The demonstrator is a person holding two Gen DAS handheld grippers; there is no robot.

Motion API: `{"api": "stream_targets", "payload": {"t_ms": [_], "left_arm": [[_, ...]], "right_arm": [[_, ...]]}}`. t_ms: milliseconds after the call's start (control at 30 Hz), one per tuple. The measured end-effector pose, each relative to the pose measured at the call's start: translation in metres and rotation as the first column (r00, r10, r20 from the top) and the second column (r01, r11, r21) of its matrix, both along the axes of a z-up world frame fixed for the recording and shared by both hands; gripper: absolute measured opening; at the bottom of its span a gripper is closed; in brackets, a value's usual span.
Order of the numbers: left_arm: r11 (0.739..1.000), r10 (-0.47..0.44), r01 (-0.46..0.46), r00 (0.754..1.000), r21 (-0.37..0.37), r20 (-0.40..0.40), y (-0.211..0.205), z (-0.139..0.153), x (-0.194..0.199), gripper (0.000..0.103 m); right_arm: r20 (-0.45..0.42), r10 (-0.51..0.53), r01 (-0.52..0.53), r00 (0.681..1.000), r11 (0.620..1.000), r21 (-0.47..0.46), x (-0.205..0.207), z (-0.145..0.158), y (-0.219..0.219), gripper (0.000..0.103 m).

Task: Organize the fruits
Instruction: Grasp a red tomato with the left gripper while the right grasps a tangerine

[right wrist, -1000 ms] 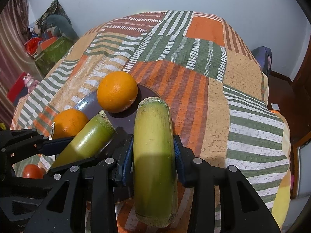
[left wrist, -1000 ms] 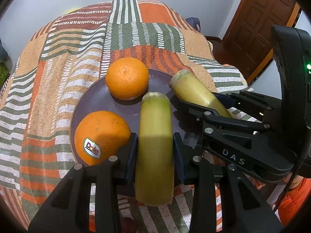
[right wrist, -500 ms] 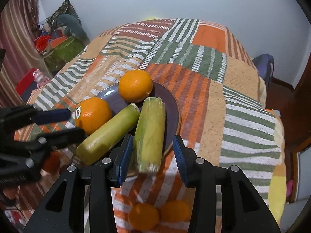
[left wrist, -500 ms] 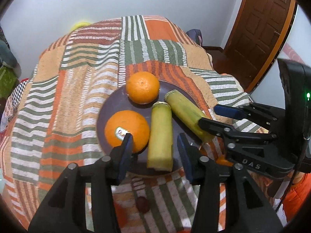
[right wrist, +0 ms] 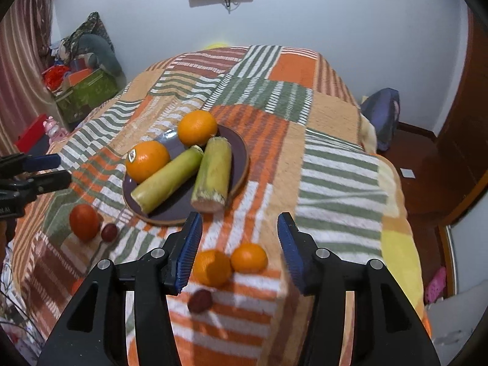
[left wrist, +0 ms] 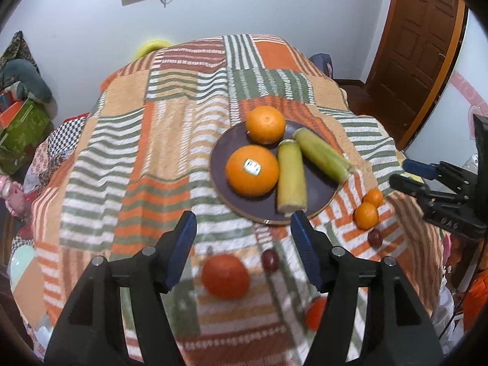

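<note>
Looking down at the plate (left wrist: pixel 235 201) on the patchwork blanket (left wrist: pixel 170 140), it's carrying two oranges, a stickered orange (left wrist: pixel 252 170) and a plain orange (left wrist: pixel 265 124), plus two green stalks (sugarcane, I think). One stalk (left wrist: pixel 291 177) lies beside the stickered orange and the other stalk (left wrist: pixel 323 155) angles off it, so they fan out and don't roll. My left gripper (left wrist: pixel 244 231) has jaws opening with nothing between them, hanging just short of the plate rim. My right gripper (right wrist: pixel 238 241) is opening too, empty, above two tangerines (right wrist: pixel 230 263) sitting on the blanket. A tomato (left wrist: pixel 225 276) and a grape (left wrist: pixel 270 260) are loose near the left gripper. My guess is those loose bits go on the plate next, tangerines first.
</note>
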State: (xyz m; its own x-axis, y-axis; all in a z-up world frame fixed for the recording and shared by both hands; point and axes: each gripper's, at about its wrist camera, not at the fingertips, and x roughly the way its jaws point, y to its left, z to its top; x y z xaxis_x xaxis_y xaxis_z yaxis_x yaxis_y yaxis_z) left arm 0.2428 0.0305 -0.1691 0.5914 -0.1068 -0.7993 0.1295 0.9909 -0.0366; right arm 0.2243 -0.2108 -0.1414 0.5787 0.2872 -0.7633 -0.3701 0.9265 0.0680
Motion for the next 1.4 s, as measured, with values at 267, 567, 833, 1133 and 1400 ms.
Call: {"api": "stream_targets", "payload": {"t_ms": [267,567,833,1133,1400], "left_arm": [[1.000,0.013,-0.014,0.997,-0.001,-0.072,0.014,-0.023,-0.019,0.068],[1.000,0.020,-0.020,0.985,-0.001,-0.171,0.019,-0.065,-0.023,0.068],[1.000,0.020,-0.021,0.984,-0.003,-0.175,0.020,-0.077,-0.014,0.066],[1.000,0.009,-0.013,0.983,-0.021,-0.185,0.017,-0.087,-0.009,0.049],[0.999,0.015,-0.022,0.984,-0.034,-0.178,0.019,-0.084,-0.010,0.049]], "right_arm": [[-0.025,-0.019,0.019,0.999,1.000,-0.002,-0.016,-0.008,-0.007,0.062],[-0.071,-0.027,0.027,0.997,1.000,-0.003,-0.022,-0.029,-0.001,0.063],[-0.122,0.000,0.004,0.993,1.000,0.028,-0.016,-0.046,0.009,0.063],[-0.149,0.017,-0.010,0.989,0.999,0.045,-0.011,-0.060,0.020,0.054],[-0.130,0.034,-0.031,0.991,0.999,0.027,-0.007,-0.059,0.030,0.044]]}}
